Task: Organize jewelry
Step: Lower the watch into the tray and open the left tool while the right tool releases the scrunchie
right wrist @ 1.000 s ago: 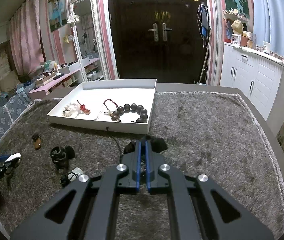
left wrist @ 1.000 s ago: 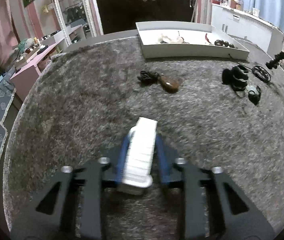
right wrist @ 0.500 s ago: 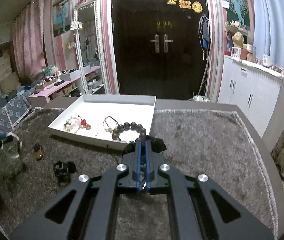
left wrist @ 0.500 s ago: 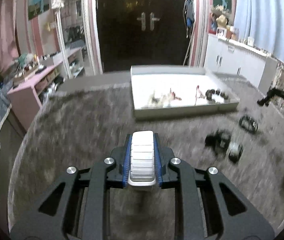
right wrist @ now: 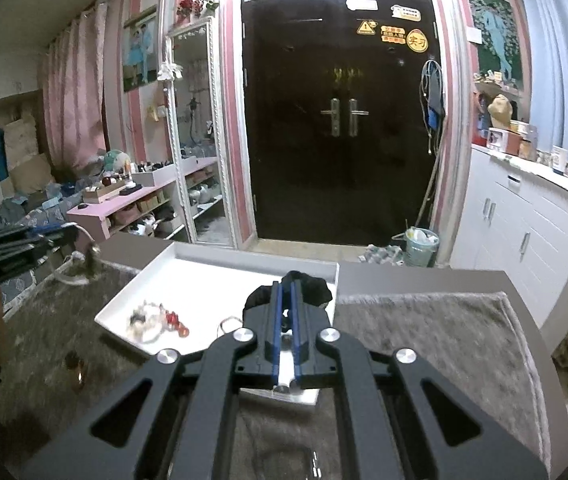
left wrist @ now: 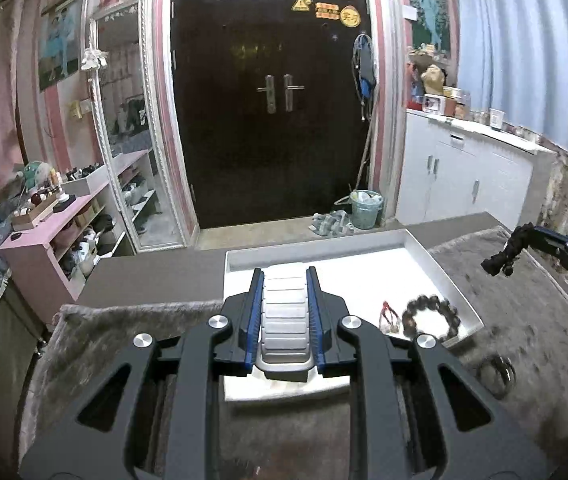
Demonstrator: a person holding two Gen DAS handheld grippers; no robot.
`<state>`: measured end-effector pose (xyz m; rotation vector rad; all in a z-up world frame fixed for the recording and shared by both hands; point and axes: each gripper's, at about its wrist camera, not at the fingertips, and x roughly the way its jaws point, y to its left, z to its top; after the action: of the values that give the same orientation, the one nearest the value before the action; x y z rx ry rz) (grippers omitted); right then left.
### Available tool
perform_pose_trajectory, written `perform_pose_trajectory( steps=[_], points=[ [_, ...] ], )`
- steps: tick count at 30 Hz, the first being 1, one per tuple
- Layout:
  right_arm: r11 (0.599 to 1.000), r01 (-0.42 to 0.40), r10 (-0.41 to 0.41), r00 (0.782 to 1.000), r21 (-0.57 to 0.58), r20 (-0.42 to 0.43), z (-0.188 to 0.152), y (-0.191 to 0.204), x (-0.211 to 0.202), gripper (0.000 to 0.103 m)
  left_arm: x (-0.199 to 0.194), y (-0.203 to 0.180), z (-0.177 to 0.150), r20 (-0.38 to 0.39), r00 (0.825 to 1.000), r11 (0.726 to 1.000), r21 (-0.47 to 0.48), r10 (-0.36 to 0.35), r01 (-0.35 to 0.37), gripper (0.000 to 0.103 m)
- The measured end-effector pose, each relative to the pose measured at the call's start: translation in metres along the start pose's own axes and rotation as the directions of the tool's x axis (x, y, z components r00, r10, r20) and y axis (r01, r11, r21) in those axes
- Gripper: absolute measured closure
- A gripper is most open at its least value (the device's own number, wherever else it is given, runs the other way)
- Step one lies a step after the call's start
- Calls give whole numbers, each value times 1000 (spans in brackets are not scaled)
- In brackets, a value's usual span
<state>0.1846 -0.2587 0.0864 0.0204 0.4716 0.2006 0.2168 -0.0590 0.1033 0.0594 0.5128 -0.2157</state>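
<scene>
My left gripper (left wrist: pixel 285 280) is shut on a white segmented bracelet (left wrist: pixel 285 316) and holds it in the air over the near left part of the white tray (left wrist: pixel 440 268). My right gripper (right wrist: pixel 286 288) is shut on a black braided piece (right wrist: pixel 308 286) and holds it over the tray's (right wrist: pixel 155 280) right part; it also shows at the right of the left wrist view (left wrist: pixel 504 254). In the tray lie a dark bead bracelet (left wrist: pixel 432 316), a red cord piece (left wrist: pixel 388 316) and a pale and red bead cluster (right wrist: pixel 155 320).
The tray sits on a grey fluffy mat (left wrist: pixel 524 320) on a table. A dark ring-shaped piece (left wrist: pixel 496 372) lies on the mat right of the tray. A brown pendant (right wrist: pixel 73 364) lies on the mat left of it. A pink shelf (left wrist: pixel 55 220) stands beyond the left edge.
Both grippers have lifted their pieces off the mat and carried them forward over the tray. The cameras now look higher, toward the door.
</scene>
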Motion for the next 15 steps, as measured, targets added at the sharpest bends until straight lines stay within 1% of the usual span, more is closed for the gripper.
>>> perform_pose_trajectory(
  steps=[7,10,15],
  points=[
    [999,-27,28,999,26,-33,13,-1,66,100,66,-5,16,-45,998,998,-45,43,-45,84],
    [999,-26,28,998,44,-53,11,-6,87,100,86,-5,14,-55,996,996,-54,63,-66,84],
    [997,-5,15,993,83,-119,1,-19,126,100,122,-2,6,-101,993,995,-77,59,-67,84]
  ],
)
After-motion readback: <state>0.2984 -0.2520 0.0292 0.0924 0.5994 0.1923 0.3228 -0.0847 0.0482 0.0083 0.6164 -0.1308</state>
